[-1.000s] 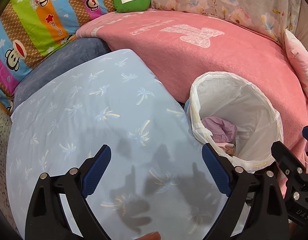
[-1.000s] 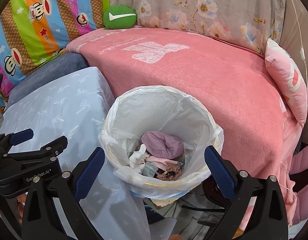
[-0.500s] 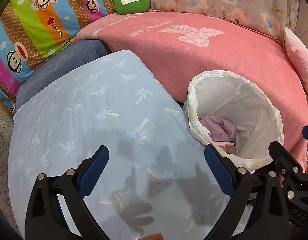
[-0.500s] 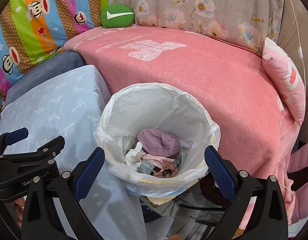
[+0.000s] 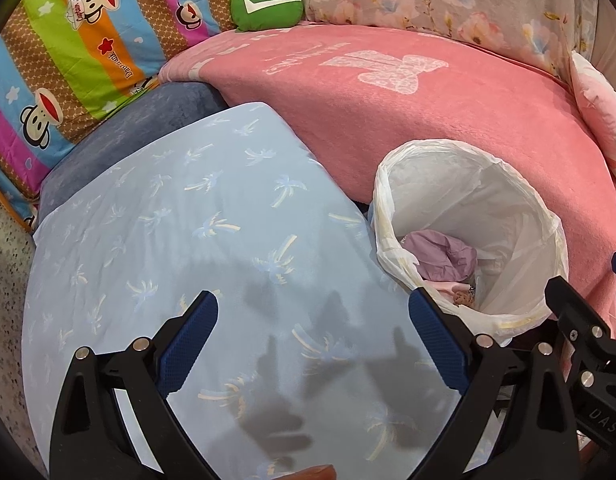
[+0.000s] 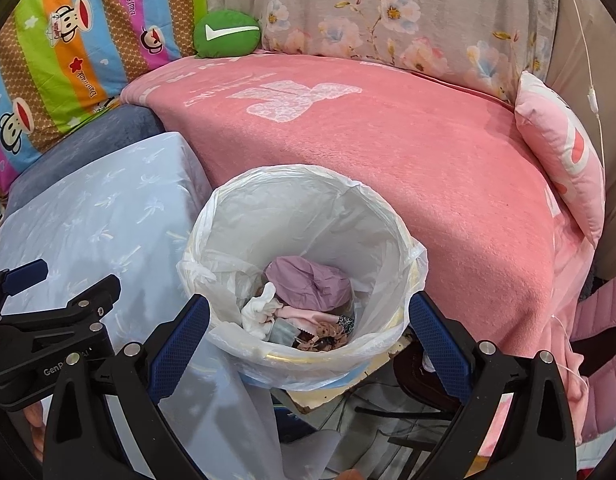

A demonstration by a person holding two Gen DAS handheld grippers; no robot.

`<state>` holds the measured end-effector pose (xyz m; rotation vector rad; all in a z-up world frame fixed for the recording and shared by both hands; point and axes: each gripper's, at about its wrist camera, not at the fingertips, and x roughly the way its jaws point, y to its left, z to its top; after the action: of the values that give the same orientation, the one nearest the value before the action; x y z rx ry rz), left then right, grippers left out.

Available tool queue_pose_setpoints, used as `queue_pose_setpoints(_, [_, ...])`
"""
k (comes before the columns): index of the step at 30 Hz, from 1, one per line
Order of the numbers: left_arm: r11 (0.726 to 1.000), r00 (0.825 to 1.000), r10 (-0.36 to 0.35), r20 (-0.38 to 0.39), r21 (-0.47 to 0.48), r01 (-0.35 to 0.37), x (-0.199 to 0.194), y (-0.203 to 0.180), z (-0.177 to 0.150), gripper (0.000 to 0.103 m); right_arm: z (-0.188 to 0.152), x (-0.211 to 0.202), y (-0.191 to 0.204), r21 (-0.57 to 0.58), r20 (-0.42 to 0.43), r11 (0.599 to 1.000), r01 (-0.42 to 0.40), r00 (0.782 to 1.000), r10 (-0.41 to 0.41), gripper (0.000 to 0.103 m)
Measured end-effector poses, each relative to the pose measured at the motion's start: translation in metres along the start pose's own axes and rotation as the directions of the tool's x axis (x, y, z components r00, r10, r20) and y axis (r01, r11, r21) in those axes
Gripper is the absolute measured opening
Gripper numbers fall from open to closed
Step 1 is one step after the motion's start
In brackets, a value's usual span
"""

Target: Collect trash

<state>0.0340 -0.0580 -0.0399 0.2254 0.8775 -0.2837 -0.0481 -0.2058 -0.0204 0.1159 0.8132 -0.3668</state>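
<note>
A trash bin lined with a white plastic bag [image 6: 308,188] stands between the light blue table and the pink sofa; its rim also shows in the left wrist view [image 5: 468,160]. Inside lie a crumpled purple wrapper [image 6: 308,284], a white tissue [image 6: 260,312] and other scraps. My right gripper [image 6: 308,328] hangs open just above the bin's near rim, holding nothing. My left gripper [image 5: 312,336] is open over the light blue tablecloth [image 5: 188,240], left of the bin, with nothing between its fingers. No loose trash lies on the cloth.
A pink blanket [image 6: 368,128] covers the sofa behind the bin. A green cushion [image 5: 268,6], a striped cartoon cushion [image 5: 76,40] and a pink pillow [image 6: 564,152] line the back. A dark blue cushion [image 5: 148,120] sits beyond the table. Cables lie on the floor [image 6: 388,412].
Both grippers have pulled back and up a little, so the bin and table look slightly farther off. Both stay open and hold nothing.
</note>
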Motion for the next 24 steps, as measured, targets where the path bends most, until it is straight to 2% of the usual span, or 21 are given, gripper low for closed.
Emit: queue_pose_setpoints(24, [1.000,0.999,0.008,-0.031,0.023,-0.007,-0.003,-0.026,0.001,0.092,0.000,-0.001,-0.020,0.018,-0.015,1.000,0.014,1.000,-0.014,0.097])
